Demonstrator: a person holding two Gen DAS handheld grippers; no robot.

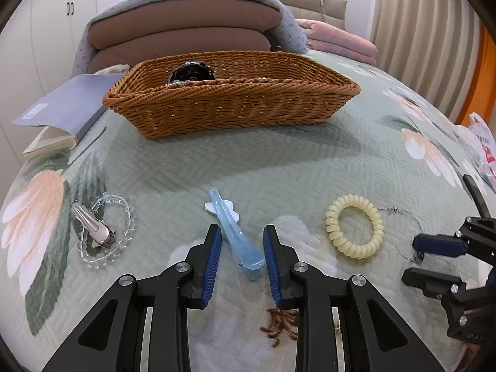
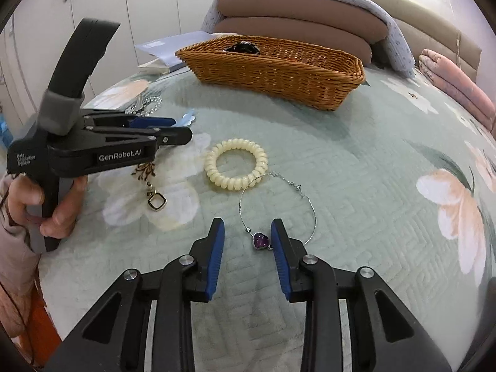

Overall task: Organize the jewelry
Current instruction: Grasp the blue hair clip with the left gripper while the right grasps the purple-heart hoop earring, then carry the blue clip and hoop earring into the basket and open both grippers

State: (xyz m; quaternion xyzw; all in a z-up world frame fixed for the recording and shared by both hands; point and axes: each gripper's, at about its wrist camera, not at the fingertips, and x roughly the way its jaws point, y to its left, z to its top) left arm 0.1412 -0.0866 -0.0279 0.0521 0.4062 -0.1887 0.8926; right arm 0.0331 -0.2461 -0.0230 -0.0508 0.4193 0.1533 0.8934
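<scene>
Left gripper (image 1: 241, 245) stood spread wide, fingers straddling blue hair clip (image 1: 234, 232) on quilt (image 1: 310, 161), nothing clamped; likely lined up for pinch. Right gripper (image 2: 248, 238) likewise gaped, empty, purple heart pendant (image 2: 261, 241) just inside its right finger. Basket (image 1: 229, 105) sat toward quilt's far edge, dark item already inside. Left view alone showed silver clip (image 1: 93, 224) lying on clear bead bracelet (image 1: 124, 235); right view alone showed gold square pendant (image 2: 157, 202). Cream coil tie (image 2: 235, 169) lay between grippers.

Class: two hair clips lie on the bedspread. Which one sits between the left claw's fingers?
The pale blue hair clip. The silver hair clip lies far off, on the clear bead bracelet.
</scene>
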